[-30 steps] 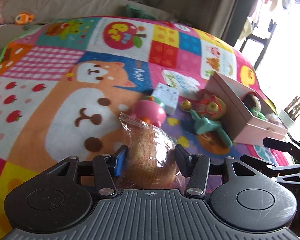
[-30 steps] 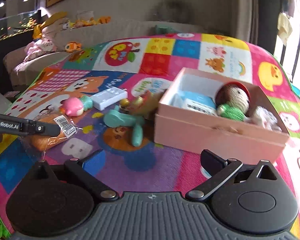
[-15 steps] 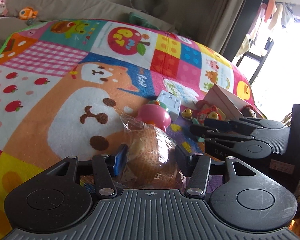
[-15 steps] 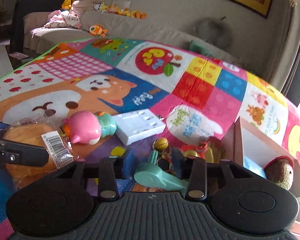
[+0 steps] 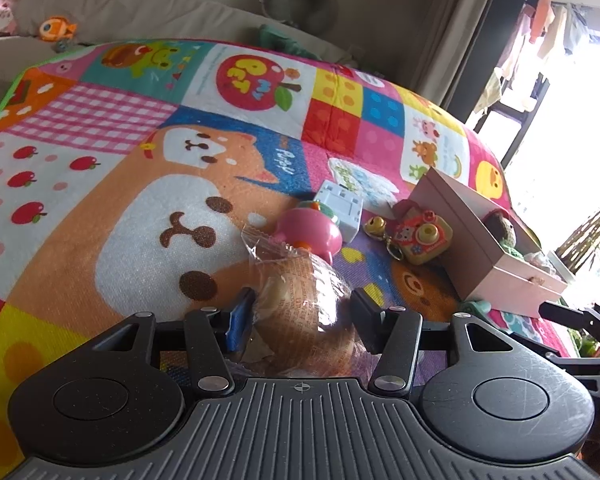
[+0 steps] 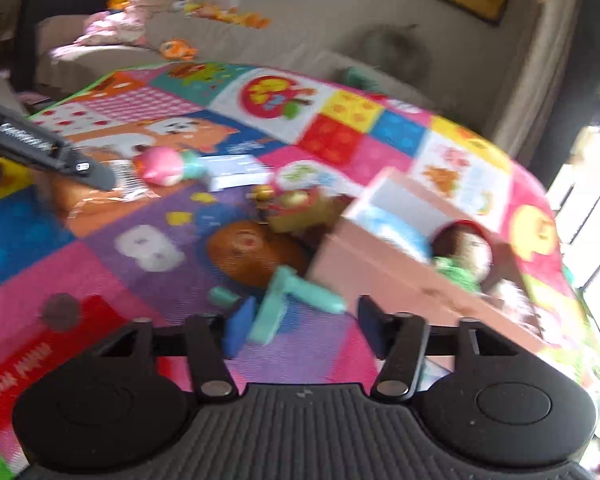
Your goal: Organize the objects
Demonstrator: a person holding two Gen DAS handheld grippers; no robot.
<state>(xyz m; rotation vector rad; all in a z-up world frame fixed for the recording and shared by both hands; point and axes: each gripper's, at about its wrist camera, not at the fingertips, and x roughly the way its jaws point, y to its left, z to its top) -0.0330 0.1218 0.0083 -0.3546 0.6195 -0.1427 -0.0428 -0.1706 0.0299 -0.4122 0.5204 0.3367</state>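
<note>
The left gripper (image 5: 302, 312) pinches the wrapped bread (image 5: 300, 304) at 6 o'clock on the play mat (image 5: 100, 184). The right gripper (image 6: 300, 320), jaws just reopened and spread, has the teal toy (image 6: 288, 300) between them, unpressed, beside the pink box (image 6: 380, 276) at 3 o'clock.

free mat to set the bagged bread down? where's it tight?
Free: the white bear-face patch left of the bagged bread, and the apple-print squares beyond. Crowded: pink toy, white block, camera toy packed up to the pink box.
</note>
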